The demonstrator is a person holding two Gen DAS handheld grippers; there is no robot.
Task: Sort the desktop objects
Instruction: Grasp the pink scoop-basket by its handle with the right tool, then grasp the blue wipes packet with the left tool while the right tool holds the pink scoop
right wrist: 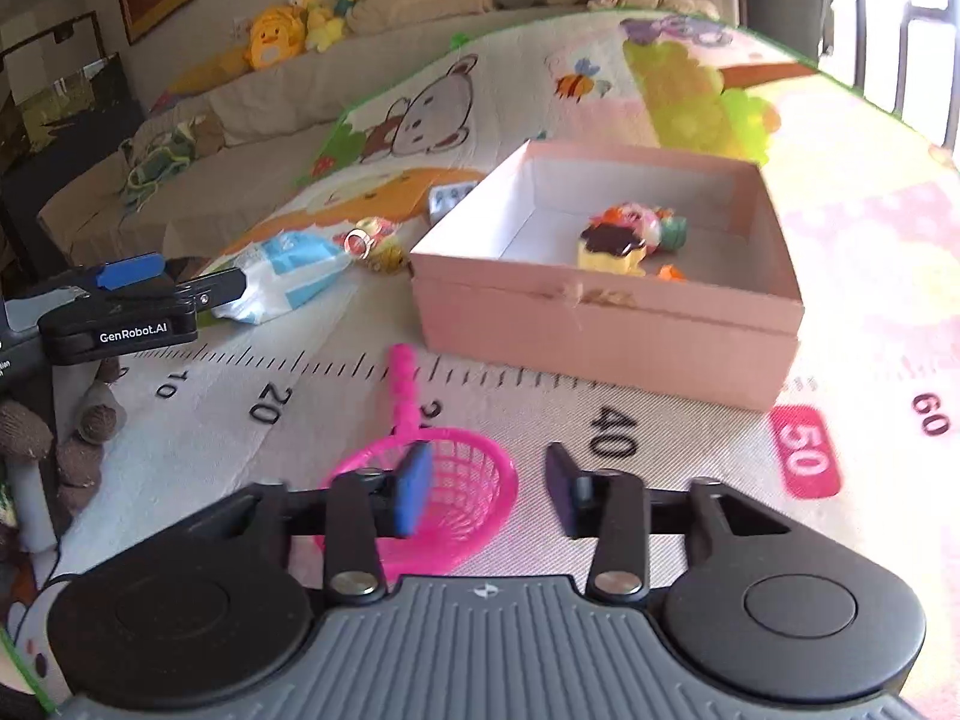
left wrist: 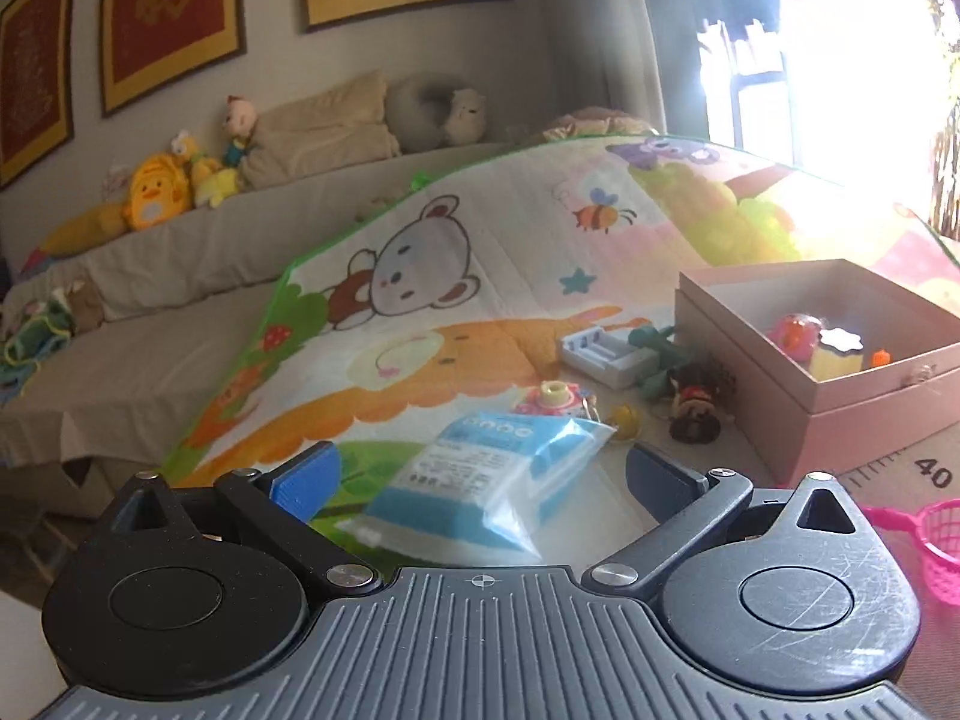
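My left gripper (left wrist: 480,474) is open, its jaws on either side of a blue and white plastic packet (left wrist: 486,480) lying on the play mat; the right wrist view shows it (right wrist: 204,291) at the packet (right wrist: 288,276). My right gripper (right wrist: 489,492) is open, with the pink toy net scoop (right wrist: 444,480) lying under and between its fingers. A pink open box (right wrist: 606,324) holds several small toys, including a yellow cake toy (right wrist: 612,249); the box also shows in the left wrist view (left wrist: 840,396).
Loose small items lie left of the box: a white tray-like piece (left wrist: 606,354), a green toy (left wrist: 654,354), a dark figurine (left wrist: 696,408), a pink round toy (left wrist: 552,396). A sofa (left wrist: 180,276) with plush toys stands behind the mat. Knitted brown items (right wrist: 36,432) lie at left.
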